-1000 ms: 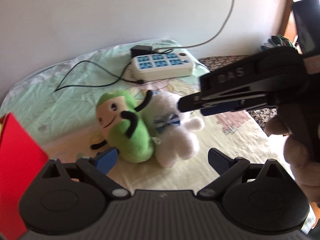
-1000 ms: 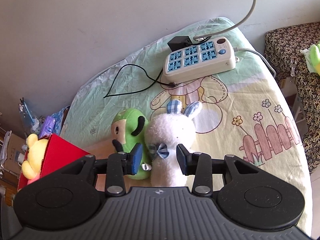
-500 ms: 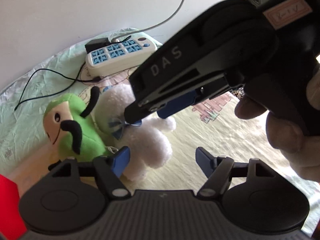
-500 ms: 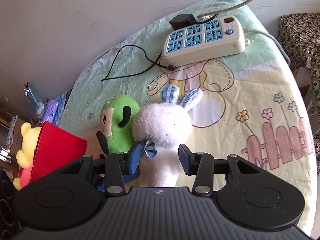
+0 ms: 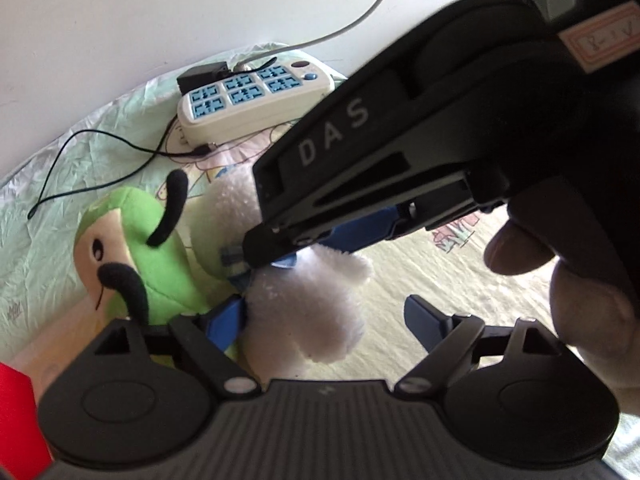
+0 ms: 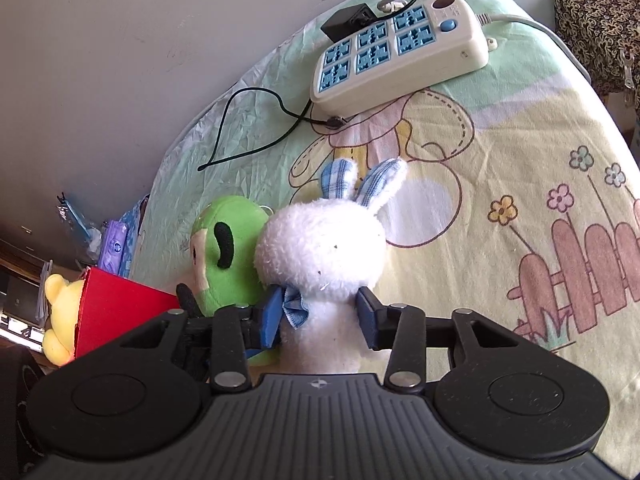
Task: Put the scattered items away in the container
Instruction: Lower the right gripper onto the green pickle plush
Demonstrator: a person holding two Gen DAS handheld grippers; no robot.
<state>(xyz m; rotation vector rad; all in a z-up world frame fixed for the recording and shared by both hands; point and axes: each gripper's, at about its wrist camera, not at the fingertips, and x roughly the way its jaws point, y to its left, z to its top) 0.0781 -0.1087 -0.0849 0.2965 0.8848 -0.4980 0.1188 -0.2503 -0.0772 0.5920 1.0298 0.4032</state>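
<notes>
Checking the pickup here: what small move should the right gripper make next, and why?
Probably close the right gripper a little more. Its fingers already flank the white rabbit at the neck, beside its bow, and the toy sits on the bedsheet, not yet in the red container.

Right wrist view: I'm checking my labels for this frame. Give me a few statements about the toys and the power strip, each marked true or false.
1. The white plush rabbit with checked blue ears touches the green plush toy. True.
2. The cream power strip with blue sockets has nothing plugged in. False: a black adapter sits in one corner socket.
3. A yellow plush bear shows next to the red box. True.
4. The rabbit wears a red bow. False: its checked bow is blue.
</notes>
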